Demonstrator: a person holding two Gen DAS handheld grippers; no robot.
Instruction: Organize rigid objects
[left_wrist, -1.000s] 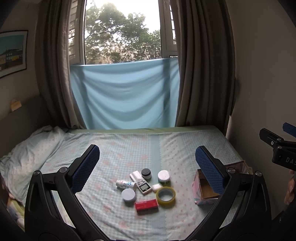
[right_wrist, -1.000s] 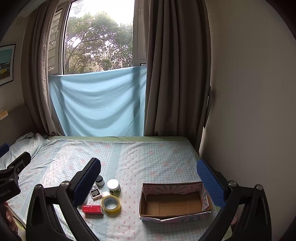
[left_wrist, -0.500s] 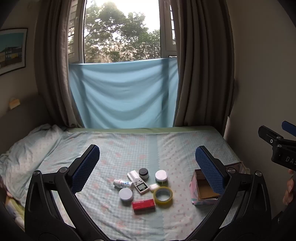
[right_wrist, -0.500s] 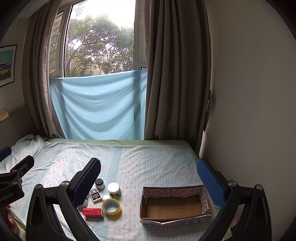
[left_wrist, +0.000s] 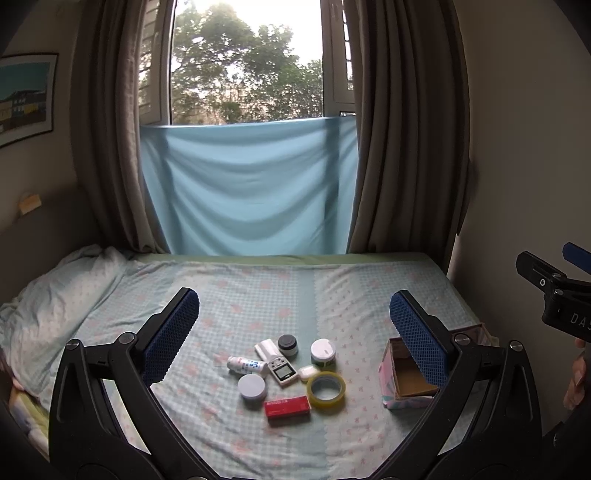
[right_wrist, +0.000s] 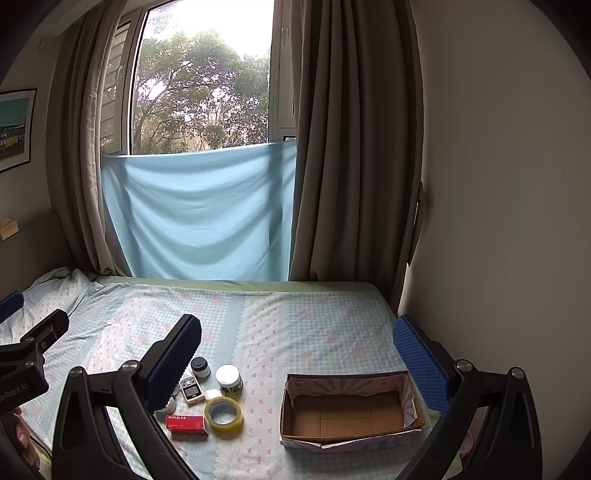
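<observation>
On the bed lies a cluster of small items: a red box (left_wrist: 287, 406) (right_wrist: 186, 424), a yellow tape roll (left_wrist: 326, 390) (right_wrist: 223, 412), a white-lidded jar (left_wrist: 323, 352) (right_wrist: 229, 378), a dark-lidded jar (left_wrist: 287, 344) (right_wrist: 200, 366), a small white device with a screen (left_wrist: 282, 370) (right_wrist: 191, 392), a white bottle (left_wrist: 246, 365) and a round grey lid (left_wrist: 252, 387). An empty cardboard box (right_wrist: 347, 410) (left_wrist: 404, 376) sits to their right. My left gripper (left_wrist: 295, 328) and right gripper (right_wrist: 297, 358) both hang open above the bed, holding nothing.
The bed sheet (left_wrist: 258, 291) is light blue with pink flowers. A pillow (left_wrist: 55, 295) lies at the left. Brown curtains (right_wrist: 354, 147) and a blue cloth (left_wrist: 247, 192) cover the window behind. A wall (right_wrist: 498, 184) runs close along the bed's right side.
Both grippers have risen and tilted slightly, so the items and box sit a bit lower and farther in view. Nothing on the bed has moved.
</observation>
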